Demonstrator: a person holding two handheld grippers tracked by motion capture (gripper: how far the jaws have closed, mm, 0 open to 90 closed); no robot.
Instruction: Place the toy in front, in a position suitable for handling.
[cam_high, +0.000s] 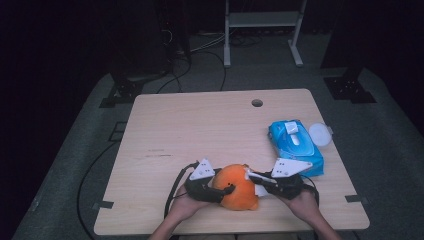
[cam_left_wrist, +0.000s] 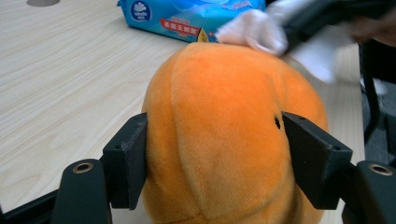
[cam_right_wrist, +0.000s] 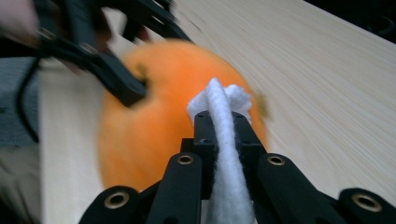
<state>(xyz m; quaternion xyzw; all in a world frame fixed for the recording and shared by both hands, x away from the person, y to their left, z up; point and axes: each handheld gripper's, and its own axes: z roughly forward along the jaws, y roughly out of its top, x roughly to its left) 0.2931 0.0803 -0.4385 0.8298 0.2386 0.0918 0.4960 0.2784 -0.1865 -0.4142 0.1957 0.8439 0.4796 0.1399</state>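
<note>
Wiping a round orange plush toy (cam_high: 239, 187) near the table's (cam_high: 200, 130) front edge
Left gripper (cam_left_wrist: 215, 158) clamped around the toy — right gripper (cam_right_wrist: 219, 126) pinching a folded white wipe (cam_right_wrist: 223, 140) against its top.

The orange plush toy (cam_left_wrist: 224, 135) is running off the bottom edge of the left gripper view, hiding its base. The white wipe (cam_left_wrist: 261, 28) and the right gripper (cam_left_wrist: 322, 18) are appearing blurred there. Small print on the blue wipes pack (cam_left_wrist: 187, 16) is proving unreadable.
</note>
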